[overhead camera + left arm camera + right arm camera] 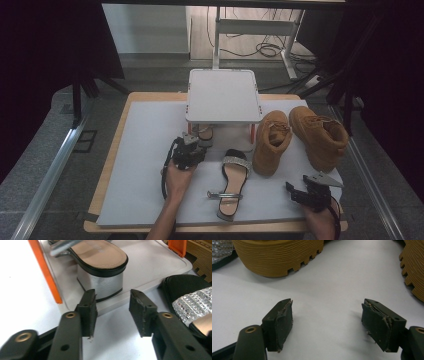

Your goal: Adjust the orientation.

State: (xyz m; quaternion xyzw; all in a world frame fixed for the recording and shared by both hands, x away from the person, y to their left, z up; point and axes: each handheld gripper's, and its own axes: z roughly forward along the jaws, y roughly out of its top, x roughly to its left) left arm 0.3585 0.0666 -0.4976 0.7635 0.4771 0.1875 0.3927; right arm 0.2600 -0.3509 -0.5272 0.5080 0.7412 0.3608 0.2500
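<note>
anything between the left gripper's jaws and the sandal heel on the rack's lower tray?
Nothing. In the left gripper view the left gripper is open, with bare white mat and the tray lip ahead; the silver block heel stands just beyond, untouched.

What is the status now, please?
Left gripper open, nothing between the jaws, facing the heeled sandal on the rack's lower tray. Right gripper open, idle near the boots. Second sandal on the table beside.
</note>
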